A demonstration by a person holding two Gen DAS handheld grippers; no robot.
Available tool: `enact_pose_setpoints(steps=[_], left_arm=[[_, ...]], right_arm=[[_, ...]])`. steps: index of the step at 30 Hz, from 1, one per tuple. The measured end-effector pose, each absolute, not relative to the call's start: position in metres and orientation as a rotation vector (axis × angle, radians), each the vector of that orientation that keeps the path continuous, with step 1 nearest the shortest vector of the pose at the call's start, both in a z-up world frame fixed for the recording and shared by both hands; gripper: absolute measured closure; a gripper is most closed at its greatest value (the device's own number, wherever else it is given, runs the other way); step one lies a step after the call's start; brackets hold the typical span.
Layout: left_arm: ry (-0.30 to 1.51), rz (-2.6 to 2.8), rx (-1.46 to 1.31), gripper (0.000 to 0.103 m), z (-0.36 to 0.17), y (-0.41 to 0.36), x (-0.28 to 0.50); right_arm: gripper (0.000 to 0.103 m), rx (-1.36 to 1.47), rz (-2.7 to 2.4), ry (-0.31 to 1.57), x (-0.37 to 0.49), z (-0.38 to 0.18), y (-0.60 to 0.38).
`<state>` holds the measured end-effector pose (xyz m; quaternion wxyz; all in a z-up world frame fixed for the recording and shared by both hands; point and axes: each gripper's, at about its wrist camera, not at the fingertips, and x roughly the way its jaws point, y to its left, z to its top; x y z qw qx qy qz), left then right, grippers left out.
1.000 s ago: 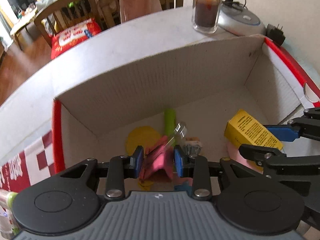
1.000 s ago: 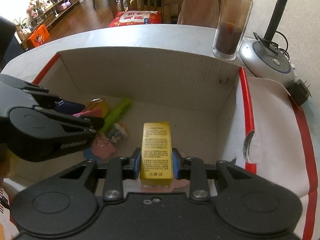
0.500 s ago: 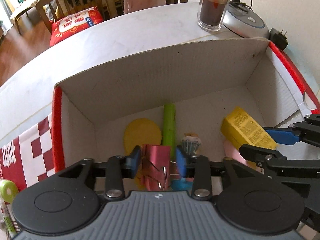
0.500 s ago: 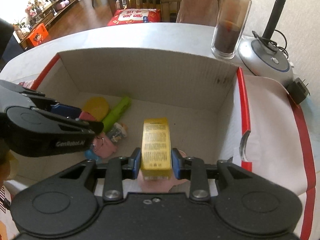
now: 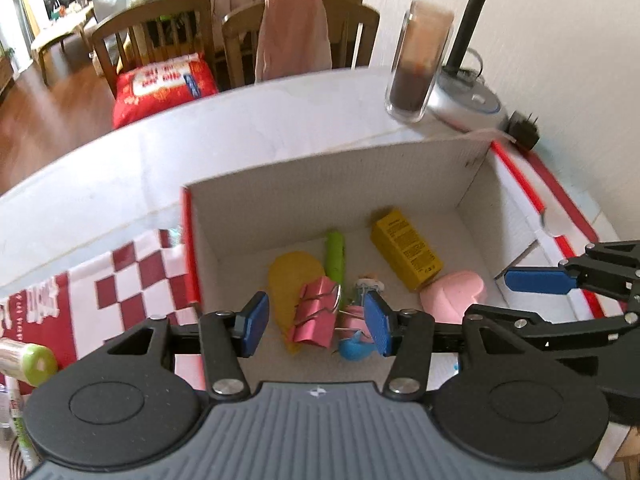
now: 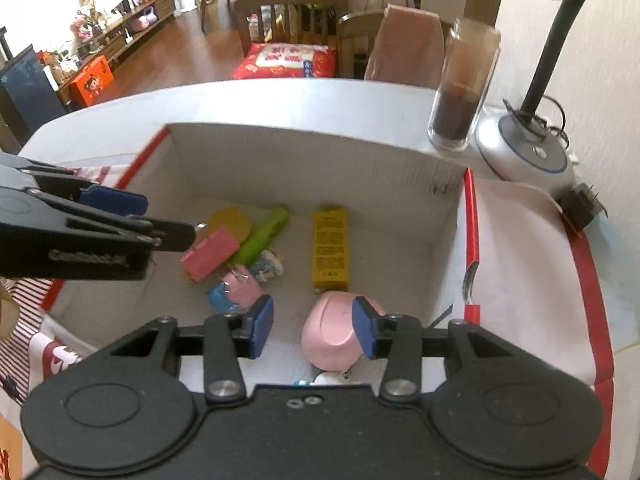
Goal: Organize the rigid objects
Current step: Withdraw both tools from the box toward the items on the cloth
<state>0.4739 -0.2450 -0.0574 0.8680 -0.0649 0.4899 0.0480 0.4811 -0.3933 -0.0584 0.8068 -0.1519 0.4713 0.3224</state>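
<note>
Fingers beside "GenRobot.AI", probably — yellow box unreadable.

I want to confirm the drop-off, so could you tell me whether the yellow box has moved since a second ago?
Yes. The yellow box has left the right gripper, whose jaws have just been opening, and now lies on the cardboard box floor, nearer its far wall.

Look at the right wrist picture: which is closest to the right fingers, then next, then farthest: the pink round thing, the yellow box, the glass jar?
1. Pink round thing, right between the fingers, in the cardboard box.
2. Yellow box, farther in, lying flat.
3. Glass jar, outside on the table, far right.
</note>
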Motion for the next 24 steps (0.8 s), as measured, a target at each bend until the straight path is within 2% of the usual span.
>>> enact_pose_setpoints(steps=[9, 15, 16, 18, 24], left_arm=[[0.905, 0.12, -0.16, 0.052, -0.014, -0.226, 0.415], [0.842, 0.131, -0.18, 0.051, 0.007, -0.205, 0.367], [0.834, 0.133, -0.186, 0.049, 0.009, -0.2, 0.359], [0.815, 0.141, -0.194, 0.038, 0.013, -0.188, 0.342], [0.777, 0.184, -0.207, 0.038, 0.016, -0.148, 0.295]], right_arm=[[0.051, -0.3, 0.742, 0.938, 0.45, -0.024, -0.393], [0.042, -0.291, 0.803, 0.878, 0.424, 0.0, -0.381], [0.041, -0.289, 0.814, 0.872, 0.42, 0.003, -0.378], [0.039, -0.279, 0.837, 0.859, 0.41, 0.009, -0.37], [0.024, -0.256, 0.897, 0.833, 0.383, 0.017, -0.341]])
